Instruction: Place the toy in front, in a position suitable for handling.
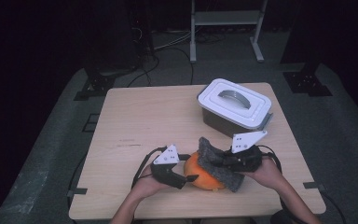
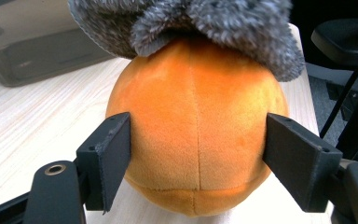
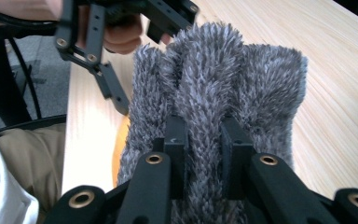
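At the table's near edge, the left gripper (image 2: 196, 158) has its 2 jaws clamped on the orange plush ball (image 2: 196, 135), while the right gripper (image 3: 204, 154) pinches a fold of the grey fuzzy cloth (image 3: 219, 84) draped over it. Pulling sideways could slip the soft ball free.

From overhead the high view looks forward and down across the bench (image 1: 135, 121), while both hand-held gripper views sit very close to the orange plush ball (image 2: 193, 126), facing it from opposite sides.
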